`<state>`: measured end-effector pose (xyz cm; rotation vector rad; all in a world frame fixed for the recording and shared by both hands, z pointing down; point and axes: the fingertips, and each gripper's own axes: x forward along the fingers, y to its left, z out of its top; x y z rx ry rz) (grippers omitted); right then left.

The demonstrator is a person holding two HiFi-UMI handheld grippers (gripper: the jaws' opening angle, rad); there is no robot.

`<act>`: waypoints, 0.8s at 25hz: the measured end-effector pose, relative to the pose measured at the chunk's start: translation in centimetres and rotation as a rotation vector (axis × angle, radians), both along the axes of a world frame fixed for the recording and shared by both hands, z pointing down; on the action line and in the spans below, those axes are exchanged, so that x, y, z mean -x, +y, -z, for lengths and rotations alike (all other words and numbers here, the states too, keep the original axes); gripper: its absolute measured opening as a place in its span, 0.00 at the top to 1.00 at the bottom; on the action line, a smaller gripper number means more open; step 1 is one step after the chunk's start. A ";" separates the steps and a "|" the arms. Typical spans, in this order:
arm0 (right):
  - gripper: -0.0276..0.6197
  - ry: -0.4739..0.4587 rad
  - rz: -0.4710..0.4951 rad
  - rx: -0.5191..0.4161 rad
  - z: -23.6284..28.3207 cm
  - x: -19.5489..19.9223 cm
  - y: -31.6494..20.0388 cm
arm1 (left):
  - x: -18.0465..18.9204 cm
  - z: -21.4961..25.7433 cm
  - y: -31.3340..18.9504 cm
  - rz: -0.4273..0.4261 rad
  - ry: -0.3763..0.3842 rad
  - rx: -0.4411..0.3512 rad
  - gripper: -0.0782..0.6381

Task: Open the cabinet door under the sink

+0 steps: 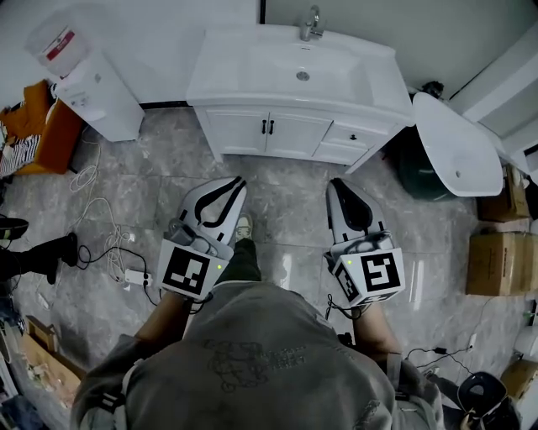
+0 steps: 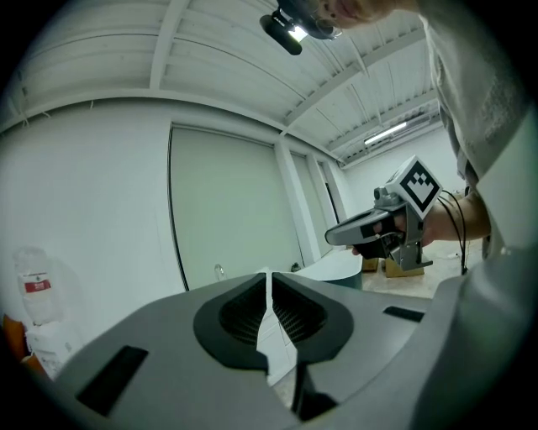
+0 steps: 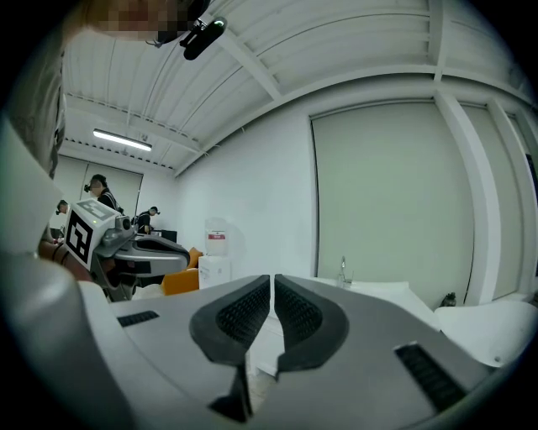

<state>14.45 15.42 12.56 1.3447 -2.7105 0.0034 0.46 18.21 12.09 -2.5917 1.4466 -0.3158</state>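
Note:
A white vanity cabinet (image 1: 252, 134) stands against the far wall under a white sink (image 1: 298, 71) with a faucet (image 1: 311, 23). Its two doors are closed, and their black handles (image 1: 268, 127) meet at the middle. Both grippers hover over the tiled floor, short of the cabinet and pointing at it. My left gripper (image 1: 240, 180) is shut and holds nothing. My right gripper (image 1: 335, 183) is also shut and holds nothing. In the left gripper view my left gripper (image 2: 269, 274) shows only a thin slit. The right gripper view shows my right gripper (image 3: 273, 277) and the faucet (image 3: 343, 273) beyond.
A water dispenser (image 1: 97, 92) stands left of the vanity. A white oval fixture (image 1: 458, 143) and a dark bin (image 1: 420, 172) sit to the right, with cardboard boxes (image 1: 496, 260) beyond. Cables and a power strip (image 1: 134, 275) lie on the floor at left.

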 end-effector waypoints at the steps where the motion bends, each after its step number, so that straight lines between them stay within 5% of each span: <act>1: 0.90 0.000 -0.005 0.002 -0.2 0.2 -0.9 | 0.4 -0.3 -1.0 0.003 0.003 0.008 0.85; 20: 0.90 -0.116 0.035 0.014 -1.2 10.7 -20.1 | 7.6 -3.5 -22.3 -0.092 0.012 0.097 0.85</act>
